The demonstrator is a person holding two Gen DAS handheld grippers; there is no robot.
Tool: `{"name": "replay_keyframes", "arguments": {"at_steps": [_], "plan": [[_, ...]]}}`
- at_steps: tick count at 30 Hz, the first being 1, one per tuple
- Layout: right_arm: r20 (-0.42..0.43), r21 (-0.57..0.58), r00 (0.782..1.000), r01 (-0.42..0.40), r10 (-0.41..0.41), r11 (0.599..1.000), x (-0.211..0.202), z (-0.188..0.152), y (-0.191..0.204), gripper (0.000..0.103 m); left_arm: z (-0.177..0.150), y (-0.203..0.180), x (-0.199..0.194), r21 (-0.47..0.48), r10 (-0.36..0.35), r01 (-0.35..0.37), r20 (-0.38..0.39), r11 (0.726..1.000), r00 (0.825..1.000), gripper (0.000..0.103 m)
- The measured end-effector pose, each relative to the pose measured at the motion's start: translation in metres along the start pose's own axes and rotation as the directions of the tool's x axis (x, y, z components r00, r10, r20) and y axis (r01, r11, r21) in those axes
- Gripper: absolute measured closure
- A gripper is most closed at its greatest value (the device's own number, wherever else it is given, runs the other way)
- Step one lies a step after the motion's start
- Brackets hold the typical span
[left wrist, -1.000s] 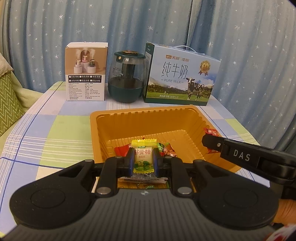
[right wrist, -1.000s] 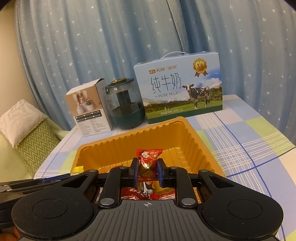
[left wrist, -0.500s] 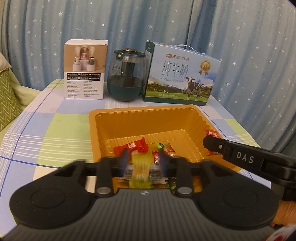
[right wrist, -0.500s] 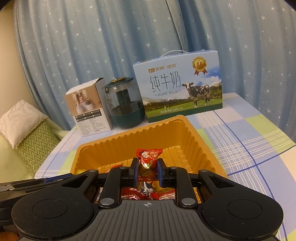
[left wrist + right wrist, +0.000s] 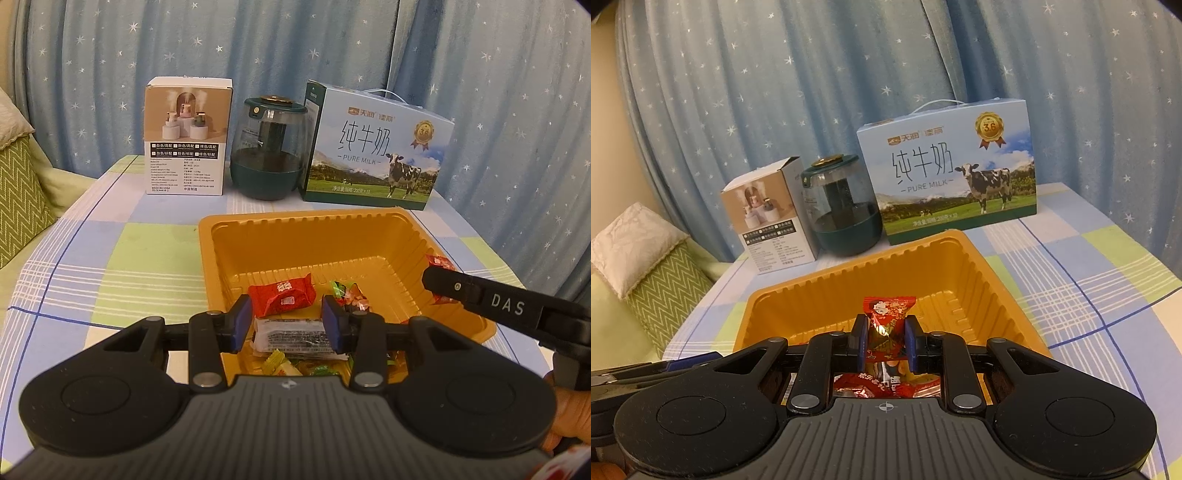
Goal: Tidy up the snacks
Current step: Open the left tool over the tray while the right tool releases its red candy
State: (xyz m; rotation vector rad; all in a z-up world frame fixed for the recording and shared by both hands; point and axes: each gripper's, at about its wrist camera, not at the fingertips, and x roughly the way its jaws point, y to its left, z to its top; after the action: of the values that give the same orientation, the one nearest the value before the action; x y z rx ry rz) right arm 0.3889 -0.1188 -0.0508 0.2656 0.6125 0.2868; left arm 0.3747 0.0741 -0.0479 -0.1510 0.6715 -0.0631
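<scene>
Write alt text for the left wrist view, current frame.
The left gripper hangs open and empty over an orange plastic tray holding wrapped candies, including a red candy and a white snack packet. The right gripper reaches in from the right, shut on a red-wrapped candy. Behind stand a humidifier box, a dark green jar and a pure milk carton.

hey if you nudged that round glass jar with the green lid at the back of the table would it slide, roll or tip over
The glass jar would probably slide rather than roll: it stands upright on a broad dark green base. Tipping seems unlikely, since its belly sits low and wide. It may drag somewhat, because it rests on the checked tablecloth. Being glass, it likely feels heavy and could crack if knocked off.
</scene>
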Motion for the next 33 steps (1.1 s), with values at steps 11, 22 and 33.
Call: {"name": "replay_keyframes", "arguments": {"at_steps": [11,22,33], "plan": [[-0.002,-0.007,1.000,-0.006,0.006,1.000,0.004,0.000,0.003,0.082,-0.001,0.000,0.000,0.004,0.008,-0.008,-0.005,1.000,1.000,0.061],[-0.012,0.000,1.000,-0.022,0.022,1.000,0.008,0.002,0.004,0.082,-0.002,0.004,-0.001,-0.003,0.015,-0.015,-0.001,1.000,1.000,0.057],[0.007,0.156,0.999,-0.054,0.053,0.986,0.014,0.003,-0.019,0.045,-0.002,0.009,0.000,-0.008,0.030,-0.030,-0.001,1.000,1.000,0.040]]}}
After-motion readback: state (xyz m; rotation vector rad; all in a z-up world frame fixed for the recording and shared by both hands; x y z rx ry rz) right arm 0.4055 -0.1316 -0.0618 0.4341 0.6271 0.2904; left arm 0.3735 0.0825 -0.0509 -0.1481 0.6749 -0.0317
